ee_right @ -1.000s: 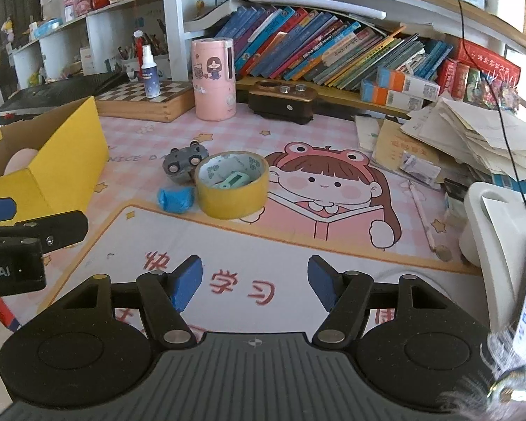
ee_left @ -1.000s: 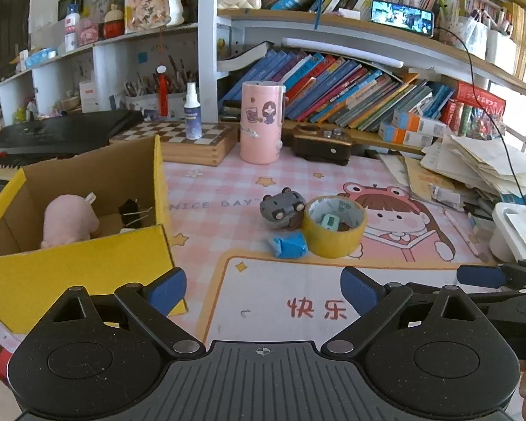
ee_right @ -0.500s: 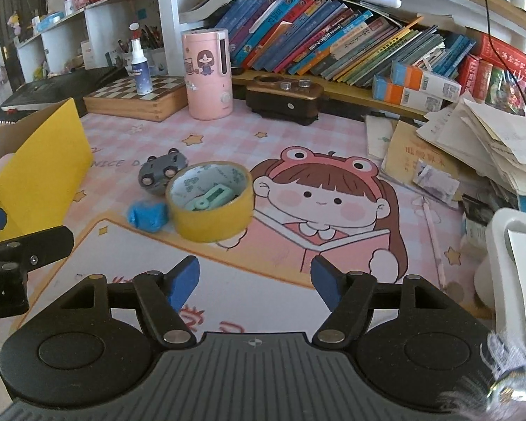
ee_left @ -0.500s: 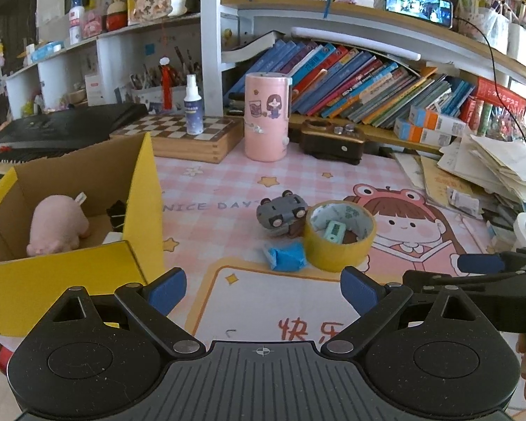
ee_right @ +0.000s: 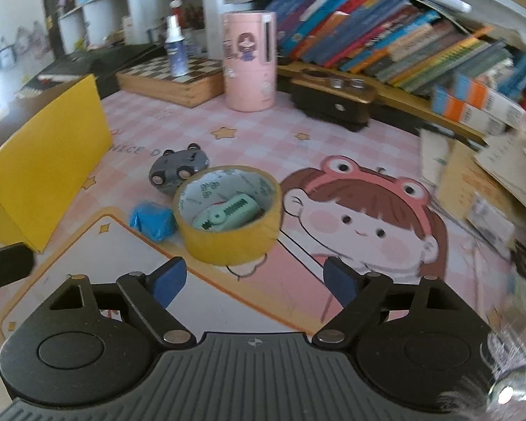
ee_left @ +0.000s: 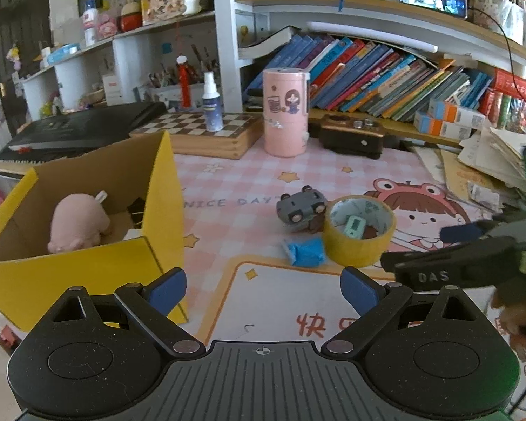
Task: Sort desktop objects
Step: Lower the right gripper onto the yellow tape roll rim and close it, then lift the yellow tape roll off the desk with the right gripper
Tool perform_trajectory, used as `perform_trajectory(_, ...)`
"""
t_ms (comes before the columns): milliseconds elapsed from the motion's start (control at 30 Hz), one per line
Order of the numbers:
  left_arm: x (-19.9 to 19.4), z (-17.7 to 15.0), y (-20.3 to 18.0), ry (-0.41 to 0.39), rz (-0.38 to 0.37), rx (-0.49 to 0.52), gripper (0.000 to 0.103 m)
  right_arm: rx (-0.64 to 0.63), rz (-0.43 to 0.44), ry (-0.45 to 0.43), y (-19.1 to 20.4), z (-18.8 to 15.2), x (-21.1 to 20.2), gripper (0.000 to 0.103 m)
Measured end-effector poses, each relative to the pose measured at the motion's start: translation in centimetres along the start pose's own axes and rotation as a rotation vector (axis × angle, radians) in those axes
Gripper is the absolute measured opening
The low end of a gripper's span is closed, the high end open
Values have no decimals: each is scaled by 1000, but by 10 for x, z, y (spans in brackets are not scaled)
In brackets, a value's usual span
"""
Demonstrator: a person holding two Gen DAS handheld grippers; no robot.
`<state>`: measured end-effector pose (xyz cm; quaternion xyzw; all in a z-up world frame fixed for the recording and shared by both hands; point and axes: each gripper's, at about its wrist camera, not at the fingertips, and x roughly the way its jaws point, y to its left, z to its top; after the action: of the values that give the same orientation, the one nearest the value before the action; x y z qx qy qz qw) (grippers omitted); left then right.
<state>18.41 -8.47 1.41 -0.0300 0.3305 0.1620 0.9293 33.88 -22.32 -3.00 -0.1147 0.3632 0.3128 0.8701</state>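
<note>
Just ahead of the wide-open, empty right hand-held gripper [ee_right: 252, 279], yellow tape roll [ee_right: 228, 238] flat, hole upward.

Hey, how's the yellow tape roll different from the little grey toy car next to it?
The tape roll is a yellow open ring lying flat, with a mint green gadget inside it; the toy car is grey, solid and tipped so its wheels show. The roll looks wider than the car. Both sit on the pink desk mat, side by side, outside the yellow box.
</note>
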Motion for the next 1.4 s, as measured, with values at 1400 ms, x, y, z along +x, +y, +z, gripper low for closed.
perform_trajectory(1400, 15, 1, -18, 17, -36, -28, 97, -4, 87, -185, -26, 35, -8, 90)
